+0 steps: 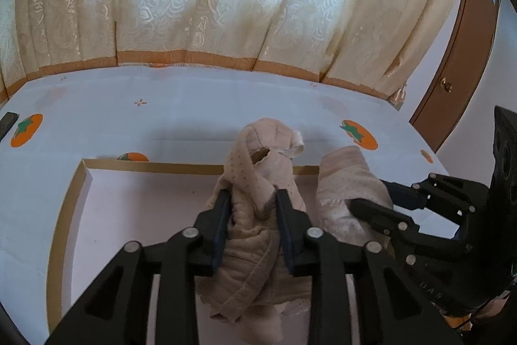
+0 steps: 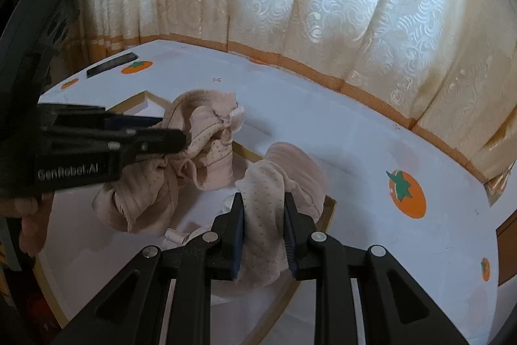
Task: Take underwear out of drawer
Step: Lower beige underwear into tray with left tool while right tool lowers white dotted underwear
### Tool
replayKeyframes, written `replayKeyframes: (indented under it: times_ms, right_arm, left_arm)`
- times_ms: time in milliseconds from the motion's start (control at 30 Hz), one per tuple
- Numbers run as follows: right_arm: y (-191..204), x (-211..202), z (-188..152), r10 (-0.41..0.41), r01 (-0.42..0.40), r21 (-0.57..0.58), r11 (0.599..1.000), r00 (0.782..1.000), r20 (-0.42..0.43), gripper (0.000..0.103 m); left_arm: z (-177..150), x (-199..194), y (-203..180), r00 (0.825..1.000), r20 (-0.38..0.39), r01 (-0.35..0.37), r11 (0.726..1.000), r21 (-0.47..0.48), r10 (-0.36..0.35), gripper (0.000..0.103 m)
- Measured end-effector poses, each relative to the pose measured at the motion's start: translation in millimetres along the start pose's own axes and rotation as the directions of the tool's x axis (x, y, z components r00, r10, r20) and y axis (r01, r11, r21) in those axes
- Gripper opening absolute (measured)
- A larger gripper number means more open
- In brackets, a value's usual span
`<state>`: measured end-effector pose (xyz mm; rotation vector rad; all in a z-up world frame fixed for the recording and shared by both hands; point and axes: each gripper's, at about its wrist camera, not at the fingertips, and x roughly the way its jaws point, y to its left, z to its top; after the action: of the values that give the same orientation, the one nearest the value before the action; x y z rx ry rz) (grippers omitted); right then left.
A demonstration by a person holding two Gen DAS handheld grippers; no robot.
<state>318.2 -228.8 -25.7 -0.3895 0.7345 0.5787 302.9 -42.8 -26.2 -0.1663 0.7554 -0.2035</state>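
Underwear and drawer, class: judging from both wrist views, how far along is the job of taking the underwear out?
Done: both pieces are gripped. The left gripper is closed on one bunched pink underwear piece; the right gripper pinches the second piece. In hand: both bundles hang above the shallow gold-rimmed drawer, their lower ends seemingly inside it. Left: carry them clear onto the persimmon-print cloth and release.

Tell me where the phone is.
The phone lies far left in the right wrist view, on the sheet beside an orange print.
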Motion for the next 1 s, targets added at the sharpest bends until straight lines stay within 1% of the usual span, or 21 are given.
replayKeyframes:
  times_ms: [100,200,233,300,333,367,400,467,533,600,767,1000]
  right_arm:
    - [-2,2,0,-0.006,0.006,0.014,1.0,1.0,0.0,0.026]
    - [-3,4,1,-0.002,0.003,0.032,0.999,1.0,-0.003,0.028]
    - [-4,5,1,-0.004,0.004,0.04,0.999,1.0,-0.003,0.029]
    - [-6,6,2,-0.005,0.005,0.051,0.999,1.0,-0.007,0.037]
    - [-8,6,2,-0.017,0.017,0.061,0.998,1.0,-0.009,0.048]
    - [-9,5,2,-0.024,0.025,0.067,0.997,1.0,-0.007,0.055]
    - [-10,3,2,-0.028,0.028,0.072,0.997,1.0,-0.001,0.057]
    - [-10,-3,2,-0.029,0.027,0.082,0.996,0.999,0.019,0.058]
    - [-10,-6,2,-0.035,0.033,0.086,0.996,0.999,0.029,0.059]
    - [-10,-9,2,-0.035,0.032,0.089,0.996,0.999,0.032,0.06]
    - [-3,-22,0,-0.045,0.041,0.08,0.996,0.998,0.048,0.065]
    - [3,-34,-4,-0.043,0.038,0.088,0.995,0.998,0.055,0.066]
  left_arm:
    - [1,2,-5,1.0,-0.006,-0.007,1.0,0.026,0.007,0.036]
    - [1,4,-8,1.0,-0.007,-0.017,0.999,0.034,0.018,0.036]
    - [2,4,-8,1.0,-0.006,-0.021,0.999,0.034,0.021,0.037]
    - [2,4,-7,1.0,-0.004,-0.021,0.999,0.034,0.021,0.039]
    - [2,3,-7,1.0,-0.004,-0.021,0.999,0.033,0.021,0.04]
    - [2,1,-6,1.0,0.0,-0.021,0.999,0.03,0.021,0.041]
    - [2,-1,-6,1.0,0.008,-0.018,0.999,0.029,0.017,0.045]
    - [2,-7,-6,0.999,0.032,-0.019,0.999,0.035,0.018,0.048]
    - [3,-12,-7,0.998,0.053,-0.019,0.999,0.039,0.017,0.056]
    - [2,-18,-10,0.998,0.065,-0.011,0.999,0.04,0.009,0.06]
    - [-4,-30,-18,0.996,0.086,-0.01,0.997,0.072,0.004,0.06]
    - [-11,-44,-17,0.995,0.099,0.004,0.998,0.055,-0.009,0.06]
